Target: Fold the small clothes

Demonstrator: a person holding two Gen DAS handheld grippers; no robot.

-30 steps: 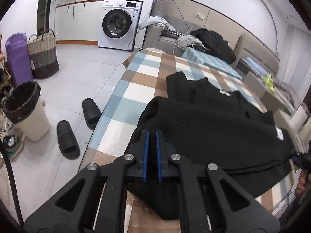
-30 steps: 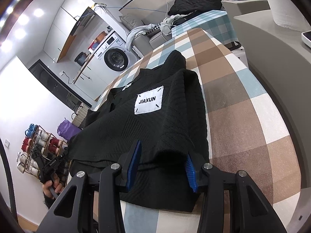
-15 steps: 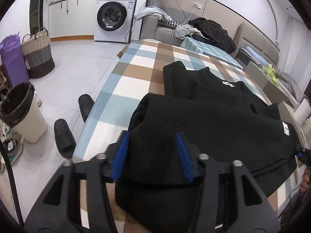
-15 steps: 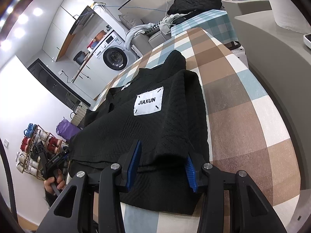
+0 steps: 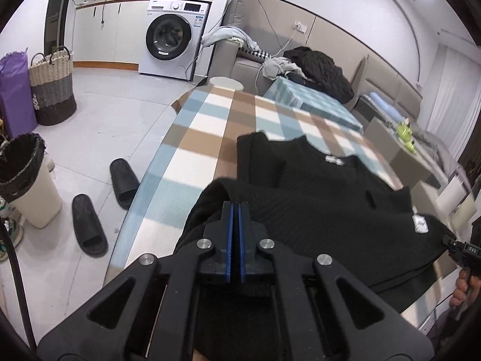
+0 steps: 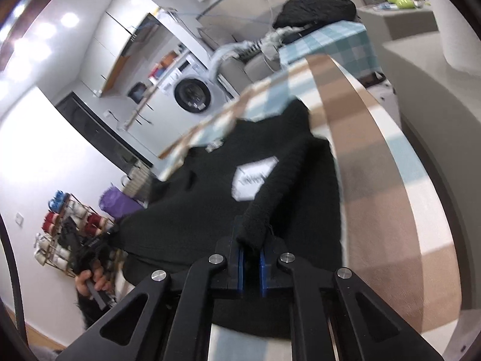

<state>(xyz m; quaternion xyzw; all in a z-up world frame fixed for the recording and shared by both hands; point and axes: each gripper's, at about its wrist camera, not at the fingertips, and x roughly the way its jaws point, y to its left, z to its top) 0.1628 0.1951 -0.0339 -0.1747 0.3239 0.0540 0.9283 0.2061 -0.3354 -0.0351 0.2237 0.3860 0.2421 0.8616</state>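
Nearest, the left gripper (image 5: 235, 210) has just clamped its blue pads together on the near-left edge of the black knit sweater (image 5: 315, 204). The right gripper (image 6: 251, 240) has likewise just closed, pinching a raised fold of the sweater's near-right edge. The sweater lies across the checked tablecloth (image 5: 198, 150), its white patch (image 6: 254, 177) too blurred to read; a small neck label (image 5: 333, 160) is also illegible. On the floor to the left sit two black slippers (image 5: 105, 204), a lined bin (image 5: 25, 177) and a woven basket (image 5: 52, 90). Far off stand a washing machine (image 5: 171, 42) and a sofa heaped with clothes (image 5: 318, 69).
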